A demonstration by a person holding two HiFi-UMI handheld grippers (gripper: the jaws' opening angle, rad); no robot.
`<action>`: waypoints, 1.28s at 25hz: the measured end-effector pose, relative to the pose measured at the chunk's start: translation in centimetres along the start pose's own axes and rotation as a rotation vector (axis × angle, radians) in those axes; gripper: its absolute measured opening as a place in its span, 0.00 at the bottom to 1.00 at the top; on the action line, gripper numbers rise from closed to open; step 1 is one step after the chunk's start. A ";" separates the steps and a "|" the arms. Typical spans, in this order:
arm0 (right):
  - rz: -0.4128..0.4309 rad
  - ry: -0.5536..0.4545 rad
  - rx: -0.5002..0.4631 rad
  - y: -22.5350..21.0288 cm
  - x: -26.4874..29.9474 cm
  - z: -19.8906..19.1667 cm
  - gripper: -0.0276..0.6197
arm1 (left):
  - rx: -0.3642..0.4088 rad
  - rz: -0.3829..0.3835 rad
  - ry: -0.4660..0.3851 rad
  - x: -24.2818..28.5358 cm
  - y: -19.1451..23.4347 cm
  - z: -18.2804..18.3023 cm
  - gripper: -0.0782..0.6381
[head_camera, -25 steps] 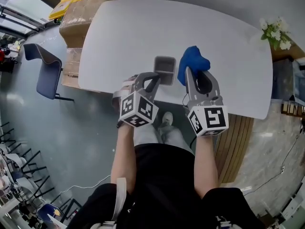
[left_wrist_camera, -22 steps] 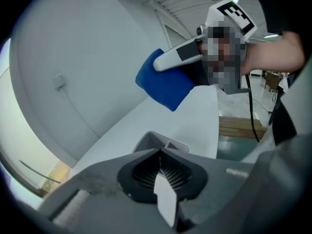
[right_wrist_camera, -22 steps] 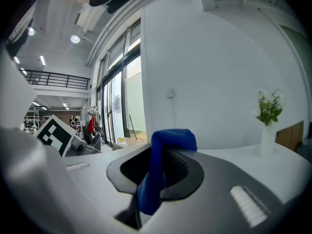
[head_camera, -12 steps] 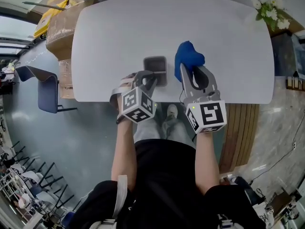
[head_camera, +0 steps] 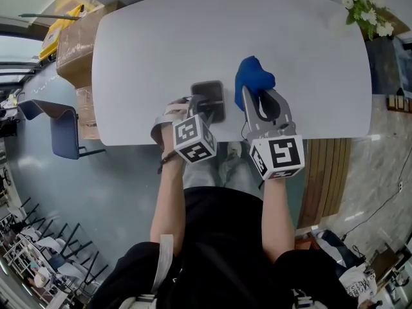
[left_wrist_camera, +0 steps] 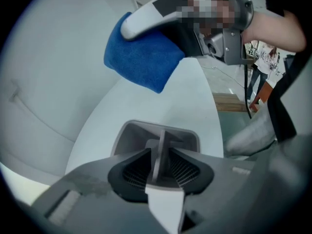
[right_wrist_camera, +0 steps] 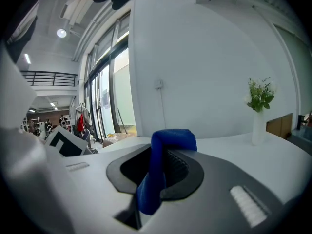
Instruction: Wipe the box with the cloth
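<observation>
A small grey open box (head_camera: 207, 95) sits on the white table (head_camera: 161, 44) near its front edge. My left gripper (head_camera: 203, 110) points steeply down over the box's near side. In the left gripper view its jaws (left_wrist_camera: 161, 152) have just been opening and stand apart, with the thin near wall of the box (left_wrist_camera: 131, 130) upright between the pads. Just right of the box, my right gripper (head_camera: 256, 96) is shut on a blue cloth (head_camera: 254, 76), which bunches above its fingertips. The cloth (right_wrist_camera: 168, 143) hangs between the right jaws (right_wrist_camera: 161, 167), and also shows as the blue cloth (left_wrist_camera: 141, 57) beyond the box.
A vase of white flowers (head_camera: 360, 8) stands at the table's far right corner; the same vase (right_wrist_camera: 260, 104) appears in the right gripper view. Cardboard boxes (head_camera: 71, 44) and a blue chair (head_camera: 58, 124) stand off the table's left side. The person's legs are at the front edge.
My left gripper has tipped down and moved onto the box's near wall, and its jaws have opened. The right gripper still holds the cloth and has dropped a little.
</observation>
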State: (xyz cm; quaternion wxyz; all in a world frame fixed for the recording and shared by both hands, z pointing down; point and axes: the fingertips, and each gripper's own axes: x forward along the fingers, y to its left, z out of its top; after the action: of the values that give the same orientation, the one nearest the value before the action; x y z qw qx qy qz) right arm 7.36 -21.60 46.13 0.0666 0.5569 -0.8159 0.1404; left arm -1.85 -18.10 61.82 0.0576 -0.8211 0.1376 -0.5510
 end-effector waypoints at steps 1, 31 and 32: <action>-0.005 0.002 0.002 -0.1 0.1 0.0 0.13 | 0.013 -0.006 0.011 0.3 -0.1 -0.1 0.29; 0.008 0.016 0.008 -0.4 0.1 -0.3 0.13 | -0.111 -0.066 -0.069 0.2 -0.8 0.3 0.19; 0.017 0.015 0.003 -0.3 0.0 -0.3 0.13 | -0.154 -0.070 -0.103 -0.2 -0.8 0.7 0.19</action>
State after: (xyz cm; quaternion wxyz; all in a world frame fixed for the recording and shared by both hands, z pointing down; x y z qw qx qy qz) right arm 7.61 -21.58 46.43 0.0708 0.5490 -0.8199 0.1463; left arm -1.19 -17.35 61.58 -0.0178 -0.8547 0.1474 -0.4974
